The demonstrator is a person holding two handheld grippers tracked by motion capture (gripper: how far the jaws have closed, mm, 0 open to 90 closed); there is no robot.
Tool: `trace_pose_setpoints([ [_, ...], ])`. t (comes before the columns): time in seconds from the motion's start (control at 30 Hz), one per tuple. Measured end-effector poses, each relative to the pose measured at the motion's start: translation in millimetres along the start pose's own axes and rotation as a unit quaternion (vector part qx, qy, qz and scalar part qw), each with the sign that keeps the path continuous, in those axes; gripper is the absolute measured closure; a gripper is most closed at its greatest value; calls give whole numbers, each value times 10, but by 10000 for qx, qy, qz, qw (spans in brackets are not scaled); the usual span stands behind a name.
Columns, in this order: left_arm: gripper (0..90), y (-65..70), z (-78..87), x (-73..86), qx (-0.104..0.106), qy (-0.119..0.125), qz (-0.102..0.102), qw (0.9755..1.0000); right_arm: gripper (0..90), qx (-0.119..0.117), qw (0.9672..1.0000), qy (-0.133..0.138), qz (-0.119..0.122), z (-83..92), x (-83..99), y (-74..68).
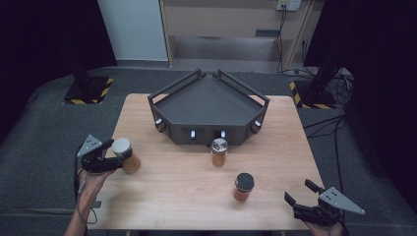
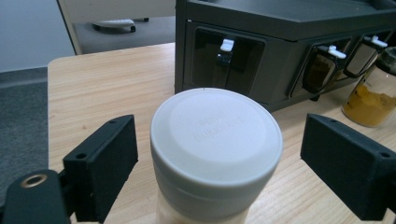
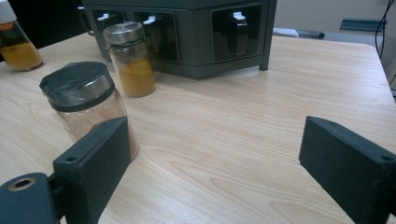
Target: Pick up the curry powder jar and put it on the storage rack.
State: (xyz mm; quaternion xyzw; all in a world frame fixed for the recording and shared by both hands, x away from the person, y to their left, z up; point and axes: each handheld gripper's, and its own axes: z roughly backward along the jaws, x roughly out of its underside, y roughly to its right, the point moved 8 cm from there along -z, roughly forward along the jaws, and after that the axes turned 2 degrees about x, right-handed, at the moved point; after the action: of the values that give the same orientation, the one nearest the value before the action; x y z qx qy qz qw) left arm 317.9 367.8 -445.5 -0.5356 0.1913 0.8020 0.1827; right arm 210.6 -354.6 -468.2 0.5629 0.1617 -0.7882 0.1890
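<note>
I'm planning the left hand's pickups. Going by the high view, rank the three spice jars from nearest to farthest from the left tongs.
1. White-lidded jar: between the jaws of the left tongs, at the table's left edge.
2. Silver-lidded jar: mid-table, just in front of the dark rack.
3. Black-lidded jar: farther right and closer to the person, toward the right tongs.

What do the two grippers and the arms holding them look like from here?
Both the left gripper and the right gripper are matt black, with two blocky rectangular jaws that have small screw holes. Each carries a grey three-cornered plate on top. A dark cable trails from the left one. The forearms are bare, with no sleeves visible.
</note>
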Motion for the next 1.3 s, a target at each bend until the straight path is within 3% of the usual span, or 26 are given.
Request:
trace_pose_setpoints([
  [0.3, 184, -9, -91, 86, -71, 88, -143, 9998, 91, -2, 10000, 5, -11, 1, 2, 4],
  [0.53, 313, -21, -108, 143, -63, 261, -242, 9993, 90, 0, 10000, 5, -10, -2, 3, 3],
  [0.9, 323, 6, -110, 157, -137, 324, -259, 9990, 91, -6, 10000, 12, -7, -5, 4, 4],
  [1.13, 323, 42, -139, 102, -11, 270, -248, 9993, 91, -7, 10000, 16, -5, -11, 5, 4],
  [1.3, 324, 111, -162, 7, 142, 282, -366, 9988, 91, -9, 10000, 15, -2, -9, 4, 3],
])
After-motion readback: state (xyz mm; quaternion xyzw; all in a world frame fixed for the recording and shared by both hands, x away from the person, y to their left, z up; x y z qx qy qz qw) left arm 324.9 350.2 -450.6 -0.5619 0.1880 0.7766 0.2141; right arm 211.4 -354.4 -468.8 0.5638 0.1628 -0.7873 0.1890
